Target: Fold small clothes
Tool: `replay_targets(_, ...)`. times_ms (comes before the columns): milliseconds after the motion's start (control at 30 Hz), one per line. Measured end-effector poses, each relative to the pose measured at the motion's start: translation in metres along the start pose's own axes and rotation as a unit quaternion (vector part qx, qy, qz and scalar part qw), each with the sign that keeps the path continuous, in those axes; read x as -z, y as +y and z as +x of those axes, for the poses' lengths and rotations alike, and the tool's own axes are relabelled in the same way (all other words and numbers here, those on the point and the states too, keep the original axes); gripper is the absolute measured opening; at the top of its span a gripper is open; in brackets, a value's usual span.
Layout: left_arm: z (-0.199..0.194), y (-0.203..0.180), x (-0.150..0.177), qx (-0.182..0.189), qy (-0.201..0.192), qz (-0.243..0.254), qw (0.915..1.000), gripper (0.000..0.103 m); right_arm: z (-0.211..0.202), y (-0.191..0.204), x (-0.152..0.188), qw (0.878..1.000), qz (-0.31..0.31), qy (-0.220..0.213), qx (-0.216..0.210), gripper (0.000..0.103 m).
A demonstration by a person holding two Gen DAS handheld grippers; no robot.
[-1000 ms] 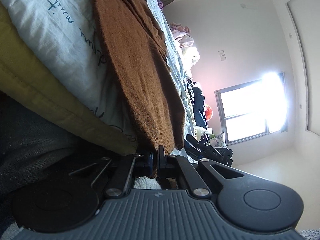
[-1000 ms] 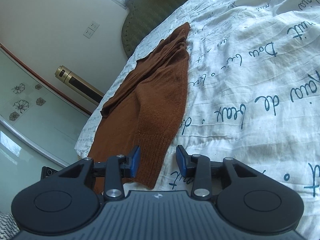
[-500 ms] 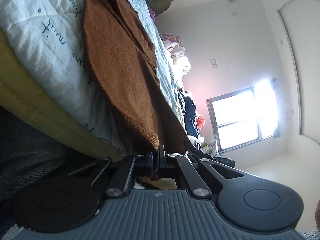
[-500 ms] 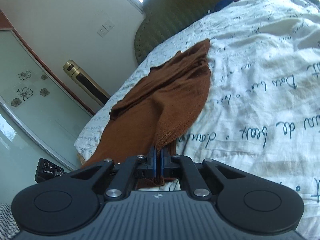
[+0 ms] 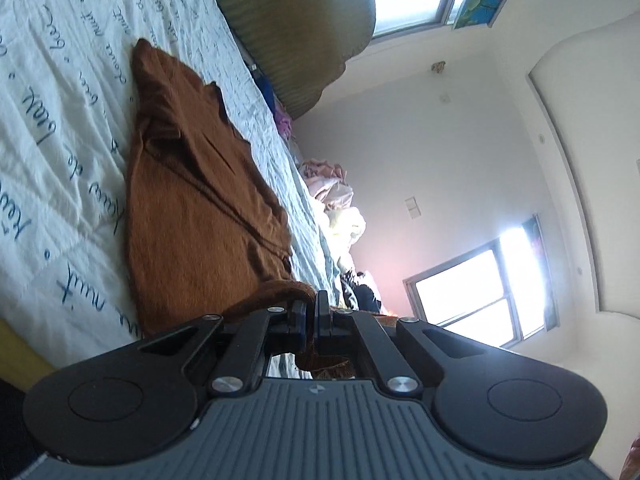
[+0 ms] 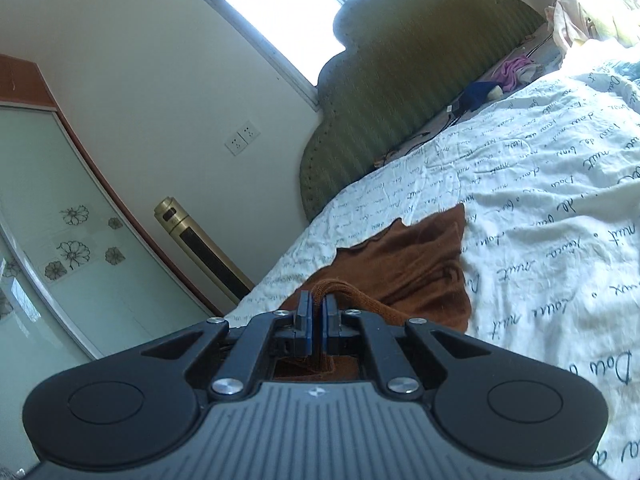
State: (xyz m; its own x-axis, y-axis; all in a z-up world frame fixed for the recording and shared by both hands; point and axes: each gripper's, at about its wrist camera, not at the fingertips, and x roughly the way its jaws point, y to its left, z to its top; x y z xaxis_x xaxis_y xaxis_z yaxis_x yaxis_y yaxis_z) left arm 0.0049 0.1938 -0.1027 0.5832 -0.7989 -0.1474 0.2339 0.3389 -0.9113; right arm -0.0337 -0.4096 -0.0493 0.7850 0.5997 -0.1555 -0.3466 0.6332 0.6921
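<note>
A brown knit garment [image 5: 200,216] lies stretched along the white quilt with blue script [image 5: 52,140]. My left gripper [image 5: 310,316] is shut on the garment's near ribbed hem, which curls up over the fingers. In the right wrist view the same garment [image 6: 416,272] lies on the quilt [image 6: 540,240]. My right gripper [image 6: 316,312] is shut on another part of that hem, and a fold of it loops over the blue pads [image 6: 306,320]. Both held ends are lifted off the bed; the far end rests on the quilt.
A green padded headboard [image 6: 400,92] stands at the bed's far end. Loose clothes [image 5: 336,200] are piled along the far side. A gold tower fan [image 6: 200,256] and a glass wardrobe door [image 6: 52,248] stand beside the bed. Windows [image 5: 480,288] are on the walls.
My right gripper closed on the hem one second to half a second ago. Both grippers have since lifted the hem up and carried it toward the headboard end.
</note>
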Motion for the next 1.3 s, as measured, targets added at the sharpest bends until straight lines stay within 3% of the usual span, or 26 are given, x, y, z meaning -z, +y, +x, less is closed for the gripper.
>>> replay_targets(167, 0.008, -0.002, -0.04, 0.003, -0.058, -0.008, 0.9983, 0.002, 0.037, -0.005, -0.032, 1.0, 0.004, -0.004, -0.003, 0.003)
replay_targets(367, 0.029, -0.004, -0.088, -0.022, -0.086, -0.011, 0.996, 0.002, 0.106, -0.019, -0.07, 1.0, 0.016, 0.023, 0.003, 0.003)
replay_targets(633, 0.06, 0.046, -0.125, -0.096, -0.075, -0.093, 0.9882, 0.002, 0.211, -0.077, -0.085, 0.99, 0.095, 0.103, 0.033, 0.003)
replay_targets(1000, 0.087, 0.089, -0.182, -0.137, -0.065, -0.151, 0.9767, 0.002, 0.32, -0.133, -0.096, 0.971, 0.14, 0.177, 0.076, 0.004)
replay_targets(1300, 0.1, 0.11, -0.197, -0.168, -0.062, -0.156, 0.9714, 0.002, 0.349, -0.154, -0.093, 0.963, 0.151, 0.197, 0.106, 0.005)
